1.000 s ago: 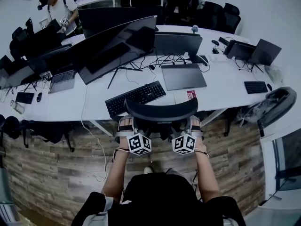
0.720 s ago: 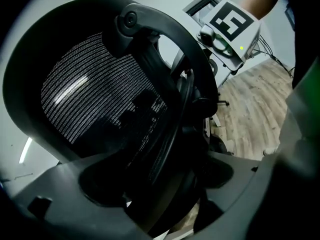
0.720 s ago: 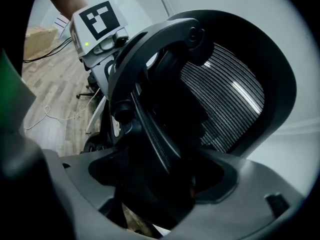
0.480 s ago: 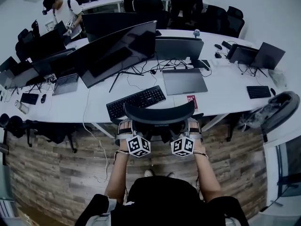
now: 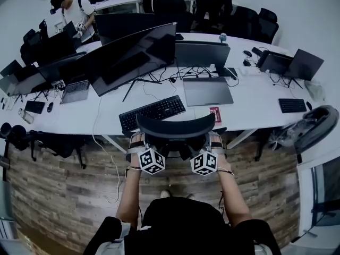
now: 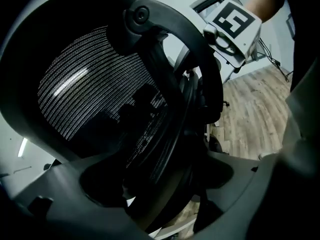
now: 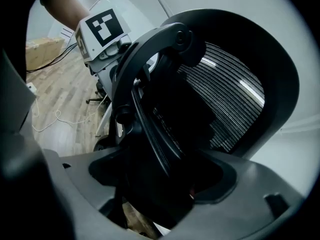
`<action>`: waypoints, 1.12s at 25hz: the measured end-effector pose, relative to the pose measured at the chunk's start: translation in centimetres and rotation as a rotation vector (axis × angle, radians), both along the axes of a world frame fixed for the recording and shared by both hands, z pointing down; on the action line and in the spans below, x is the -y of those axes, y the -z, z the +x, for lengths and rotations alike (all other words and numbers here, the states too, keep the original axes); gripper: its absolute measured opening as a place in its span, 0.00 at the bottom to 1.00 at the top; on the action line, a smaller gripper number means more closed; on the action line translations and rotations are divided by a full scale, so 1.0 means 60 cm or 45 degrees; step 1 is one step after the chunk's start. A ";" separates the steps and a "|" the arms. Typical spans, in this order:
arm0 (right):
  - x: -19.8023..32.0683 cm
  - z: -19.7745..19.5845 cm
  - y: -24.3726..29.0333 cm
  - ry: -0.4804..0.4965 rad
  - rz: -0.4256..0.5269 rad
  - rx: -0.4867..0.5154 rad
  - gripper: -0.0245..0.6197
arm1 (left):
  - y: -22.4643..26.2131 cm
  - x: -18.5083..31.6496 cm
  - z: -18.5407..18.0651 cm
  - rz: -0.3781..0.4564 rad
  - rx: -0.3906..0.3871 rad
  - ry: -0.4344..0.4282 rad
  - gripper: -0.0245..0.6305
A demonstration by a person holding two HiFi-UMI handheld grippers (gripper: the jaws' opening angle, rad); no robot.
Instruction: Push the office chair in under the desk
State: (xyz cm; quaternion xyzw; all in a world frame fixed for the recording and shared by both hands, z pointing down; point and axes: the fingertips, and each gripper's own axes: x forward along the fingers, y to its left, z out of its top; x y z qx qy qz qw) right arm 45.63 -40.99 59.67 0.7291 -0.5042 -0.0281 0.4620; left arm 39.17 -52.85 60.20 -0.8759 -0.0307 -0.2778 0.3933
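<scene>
Two handheld grippers flank the black mesh-backed office chair (image 5: 175,126). It stands on the wood-plank floor (image 5: 64,190) at the front edge of the long white desk (image 5: 255,97), facing the desk with its back to the person. The backrest's curved top rail runs left to right, parallel to the desk edge and just in front of the black keyboard (image 5: 153,112). The left gripper (image 5: 137,142) has the backrest's left side frame between its jaws, and the right gripper (image 5: 215,141) has the right side frame. Each pair looks clamped on the frame, though the dark plastic makes contact hard to confirm.
</scene>
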 end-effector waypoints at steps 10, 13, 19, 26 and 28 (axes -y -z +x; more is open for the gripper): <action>-0.022 -0.022 0.013 0.001 -0.024 0.148 0.60 | 0.015 -0.005 -0.035 -0.098 0.070 0.000 0.66; -0.031 -0.028 0.030 -0.026 0.064 0.231 0.60 | 0.029 -0.002 -0.049 -0.130 0.034 0.051 0.42; -0.048 -0.037 0.070 -0.089 0.211 0.342 0.60 | 0.070 0.006 -0.074 -0.181 -0.110 0.172 0.24; -0.053 -0.054 0.104 -0.103 0.323 0.377 0.60 | 0.112 0.001 -0.098 -0.323 -0.261 0.274 0.13; -0.055 -0.058 0.112 -0.109 0.354 0.390 0.60 | 0.129 0.000 -0.106 -0.384 -0.327 0.314 0.12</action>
